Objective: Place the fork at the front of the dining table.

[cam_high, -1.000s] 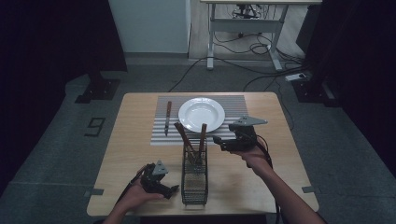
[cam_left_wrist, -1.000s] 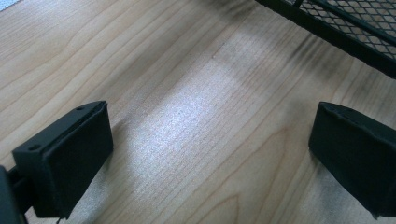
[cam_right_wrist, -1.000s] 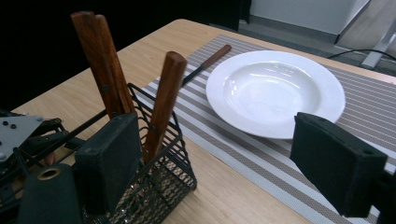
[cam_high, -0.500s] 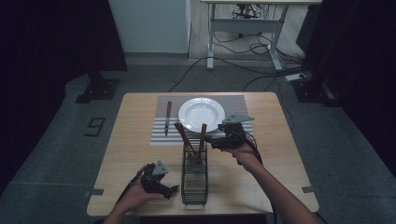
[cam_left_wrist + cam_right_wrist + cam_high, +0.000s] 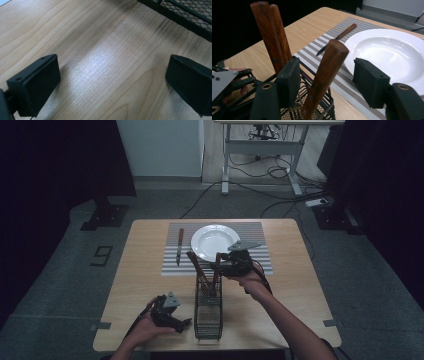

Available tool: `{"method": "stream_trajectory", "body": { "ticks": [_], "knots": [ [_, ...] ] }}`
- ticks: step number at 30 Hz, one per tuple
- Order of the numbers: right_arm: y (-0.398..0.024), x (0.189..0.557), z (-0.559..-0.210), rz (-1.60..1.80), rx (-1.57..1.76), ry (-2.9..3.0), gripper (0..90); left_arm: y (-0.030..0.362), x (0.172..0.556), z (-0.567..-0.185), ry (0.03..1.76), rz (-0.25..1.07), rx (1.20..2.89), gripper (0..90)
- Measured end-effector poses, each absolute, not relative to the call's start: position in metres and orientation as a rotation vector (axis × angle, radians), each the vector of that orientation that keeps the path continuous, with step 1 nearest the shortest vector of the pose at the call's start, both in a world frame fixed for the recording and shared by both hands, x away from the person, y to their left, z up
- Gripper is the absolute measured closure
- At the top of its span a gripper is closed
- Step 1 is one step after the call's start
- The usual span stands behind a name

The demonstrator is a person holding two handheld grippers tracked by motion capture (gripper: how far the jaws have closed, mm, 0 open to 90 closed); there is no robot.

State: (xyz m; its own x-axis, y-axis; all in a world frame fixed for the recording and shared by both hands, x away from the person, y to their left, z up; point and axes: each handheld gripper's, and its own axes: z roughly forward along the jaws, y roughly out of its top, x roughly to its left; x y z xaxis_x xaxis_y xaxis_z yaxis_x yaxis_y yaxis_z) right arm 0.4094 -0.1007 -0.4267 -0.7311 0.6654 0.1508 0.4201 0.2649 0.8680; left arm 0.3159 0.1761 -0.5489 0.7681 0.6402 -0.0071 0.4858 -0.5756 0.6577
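Observation:
A black wire caddy (image 5: 207,316) stands on the wooden table, holding wooden-handled utensils. One handle (image 5: 325,75) leans apart from two others (image 5: 272,35) and rises between the jaws of my right gripper (image 5: 329,80), which stand open on either side of it with gaps. In the high view the right gripper (image 5: 219,262) is at the caddy's far end, beside the white plate (image 5: 215,241). My left gripper (image 5: 182,322) rests open on the table left of the caddy; in its own view the left gripper (image 5: 112,85) holds nothing over bare wood.
A striped placemat (image 5: 260,262) lies under the plate, with a wooden-handled knife (image 5: 180,246) on its left part. The knife (image 5: 339,37) points toward the caddy. The caddy's mesh edge (image 5: 185,17) is just beyond my left jaws. Cables and a desk frame are on the floor behind.
My right gripper has moved left from beside the plate to the caddy, and its open jaws now straddle the leaning handle. The left gripper has stayed put.

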Motion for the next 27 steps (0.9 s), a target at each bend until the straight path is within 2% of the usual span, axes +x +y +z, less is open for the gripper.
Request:
{"method": "stream_trajectory", "body": {
  "ticks": [7, 18, 27],
  "knots": [
    [-0.0985, 0.4109, -0.4302, 1.457, 0.992, 2.3, 48.8, 0.1761, 0.3159, -0.5489, 0.837, 0.304, 2.3, 0.0],
    [-0.0999, 0.4131, -0.4353, 1.54, 1.02, 2.309, 68.3, 0.1761, 0.3159, -0.5489, 0.836, 0.304, 2.3, 0.0],
    [-0.1025, 0.4146, -0.4353, 1.602, 1.054, 2.311, 75.1, 0.1761, 0.3159, -0.5488, 0.837, 0.305, 2.301, 0.0]
  ]
}}
